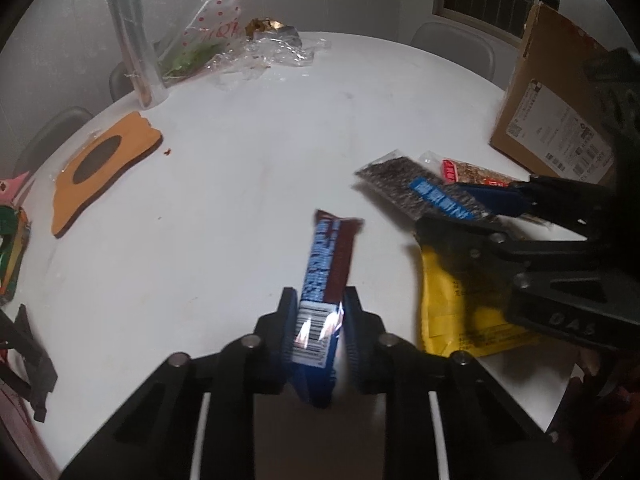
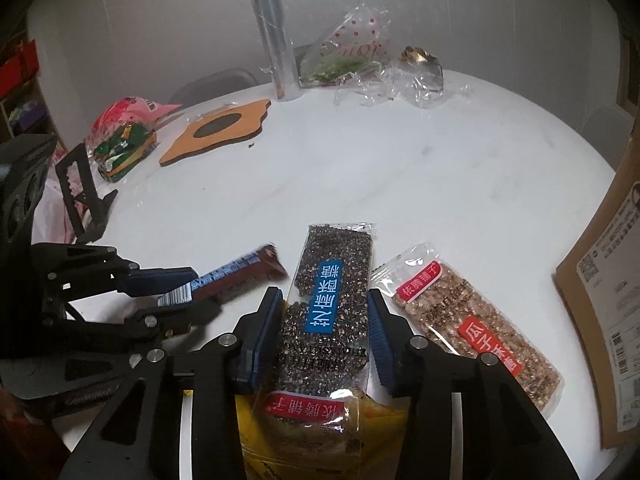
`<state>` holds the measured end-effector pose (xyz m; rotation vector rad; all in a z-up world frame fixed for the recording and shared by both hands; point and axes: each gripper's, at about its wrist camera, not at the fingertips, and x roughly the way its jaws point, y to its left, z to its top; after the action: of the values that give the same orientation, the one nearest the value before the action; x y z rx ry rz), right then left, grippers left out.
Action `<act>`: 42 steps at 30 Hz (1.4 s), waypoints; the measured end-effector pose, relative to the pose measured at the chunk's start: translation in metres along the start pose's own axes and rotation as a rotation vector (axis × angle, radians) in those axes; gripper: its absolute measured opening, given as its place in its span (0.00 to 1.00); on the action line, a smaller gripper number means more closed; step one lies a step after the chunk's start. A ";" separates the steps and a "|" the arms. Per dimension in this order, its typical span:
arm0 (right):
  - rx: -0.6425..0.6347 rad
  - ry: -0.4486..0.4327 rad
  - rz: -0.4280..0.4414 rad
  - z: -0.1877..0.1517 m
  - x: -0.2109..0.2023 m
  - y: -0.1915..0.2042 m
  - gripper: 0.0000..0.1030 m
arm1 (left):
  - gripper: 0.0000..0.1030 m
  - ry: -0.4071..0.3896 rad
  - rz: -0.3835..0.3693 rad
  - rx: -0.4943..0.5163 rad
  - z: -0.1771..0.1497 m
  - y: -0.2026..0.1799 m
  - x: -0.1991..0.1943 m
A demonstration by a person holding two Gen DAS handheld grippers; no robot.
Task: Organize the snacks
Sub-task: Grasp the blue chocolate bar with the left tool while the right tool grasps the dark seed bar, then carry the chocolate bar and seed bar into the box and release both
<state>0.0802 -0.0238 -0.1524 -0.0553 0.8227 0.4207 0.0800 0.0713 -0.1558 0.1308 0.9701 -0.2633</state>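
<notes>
Left gripper: we clamp the chocolate bar. Right gripper: we pinch the sesame bar, ready for sorting.

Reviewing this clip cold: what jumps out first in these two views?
Two grips at once: the left hand-held gripper is shut on a blue-and-brown chocolate bar near the front of the white round table, while the right hand-held gripper straddles a dark sesame bar with a blue label, lying partly over a yellow packet. A cardboard box stands at the right edge.
</notes>
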 end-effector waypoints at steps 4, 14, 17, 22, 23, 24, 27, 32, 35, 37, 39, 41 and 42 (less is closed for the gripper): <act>-0.001 -0.022 0.016 0.000 -0.010 -0.001 0.37 | 0.16 -0.005 -0.004 -0.010 -0.001 0.000 -0.004; -0.081 -0.124 0.086 0.009 -0.067 0.003 0.36 | 0.16 -0.133 0.067 -0.023 0.014 -0.005 -0.059; -0.119 -0.173 0.113 0.015 -0.096 0.002 0.36 | 0.16 -0.201 0.070 -0.019 0.025 -0.010 -0.091; -0.169 -0.260 0.149 0.022 -0.151 -0.009 0.36 | 0.16 -0.317 0.075 0.021 0.058 -0.034 -0.142; -0.179 -0.285 0.148 0.024 -0.164 -0.013 0.36 | 0.16 -0.338 0.075 0.035 0.065 -0.042 -0.149; -0.186 -0.308 0.148 0.025 -0.176 -0.017 0.36 | 0.16 -0.366 0.069 0.056 0.074 -0.052 -0.160; -0.193 -0.363 0.147 0.028 -0.208 -0.034 0.36 | 0.16 -0.429 0.010 0.116 0.103 -0.085 -0.184; -0.170 -0.437 0.080 0.028 -0.250 -0.078 0.36 | 0.16 -0.463 -0.081 0.221 0.149 -0.143 -0.193; -0.133 -0.454 0.029 0.025 -0.262 -0.108 0.36 | 0.16 -0.442 -0.145 0.281 0.174 -0.179 -0.182; -0.105 -0.451 0.006 0.023 -0.264 -0.125 0.36 | 0.16 -0.415 -0.181 0.313 0.188 -0.202 -0.169; -0.077 -0.436 -0.023 0.019 -0.259 -0.144 0.36 | 0.16 -0.381 -0.205 0.344 0.200 -0.221 -0.153; -0.047 -0.411 -0.042 0.017 -0.251 -0.164 0.36 | 0.16 -0.342 -0.229 0.368 0.208 -0.236 -0.138; -0.031 -0.398 -0.045 0.016 -0.248 -0.173 0.36 | 0.16 -0.314 -0.237 0.381 0.214 -0.245 -0.128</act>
<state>0.0083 -0.2633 0.0176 -0.0177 0.4224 0.3852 0.1139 -0.1916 0.0722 0.3135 0.6134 -0.6670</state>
